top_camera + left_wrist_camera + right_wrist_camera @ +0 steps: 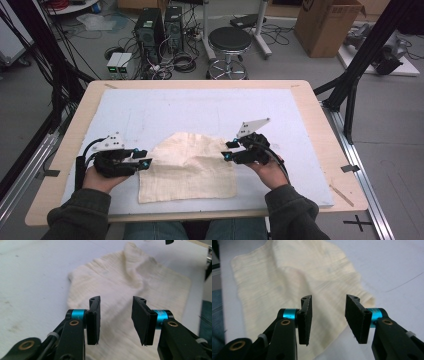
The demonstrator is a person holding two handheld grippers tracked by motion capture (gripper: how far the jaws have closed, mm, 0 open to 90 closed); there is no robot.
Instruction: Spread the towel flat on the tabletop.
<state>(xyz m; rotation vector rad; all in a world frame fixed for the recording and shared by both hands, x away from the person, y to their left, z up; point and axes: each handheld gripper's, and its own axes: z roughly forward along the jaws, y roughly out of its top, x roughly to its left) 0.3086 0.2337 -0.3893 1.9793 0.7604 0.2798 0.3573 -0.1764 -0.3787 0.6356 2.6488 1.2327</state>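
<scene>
With both jaws apart, grippers flank cream cloth (190,167) on table.

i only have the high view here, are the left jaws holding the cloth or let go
Observer: Let go. In the left gripper view the left gripper stands open, nothing pinched, the cloth lying beyond the pads.
Operator: and the right one
Observer: The right gripper is open too, with the cloth under and past its jaws, not clamped.
Operator: is the cloth flat
Observer: No. The left gripper view shows a raised fold running up to the far edge.
</scene>
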